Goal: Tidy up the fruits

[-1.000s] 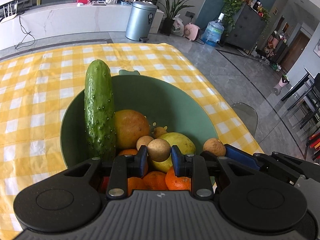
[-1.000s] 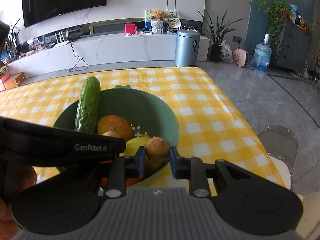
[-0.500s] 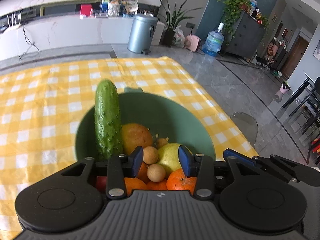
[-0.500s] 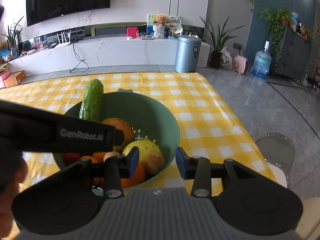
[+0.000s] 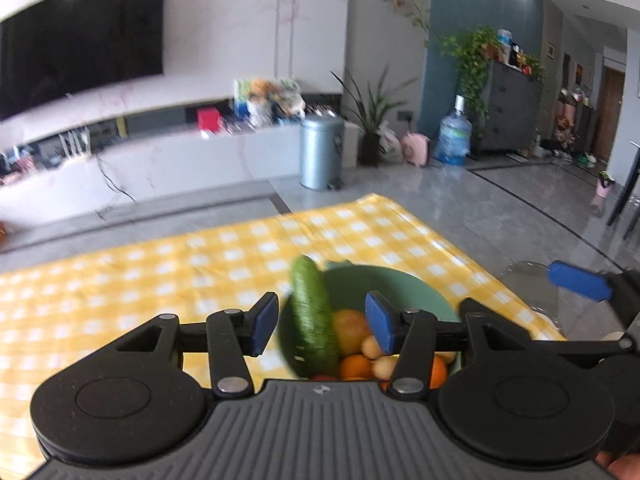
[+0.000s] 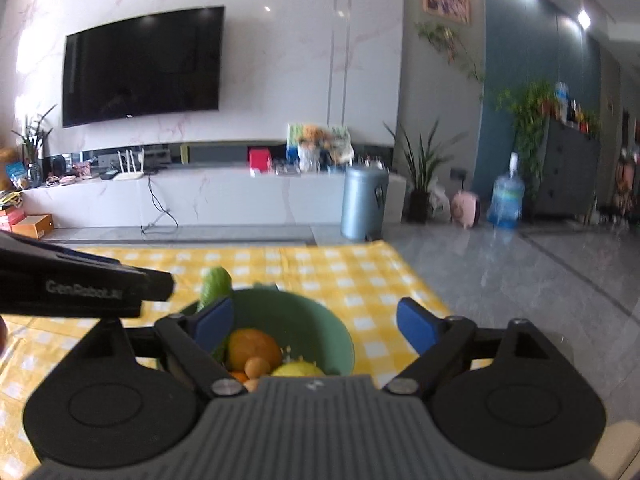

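The left claw's body hides the near part of the green bowl (image 5: 404,284) and its lower fruits; motion blur softens the cucumber (image 5: 312,316) and the checkered counter (image 5: 160,272).

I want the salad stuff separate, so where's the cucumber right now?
The cucumber leans on the left rim of the green bowl, beside the round orange fruit, its tip poking above the rim in both wrist views.
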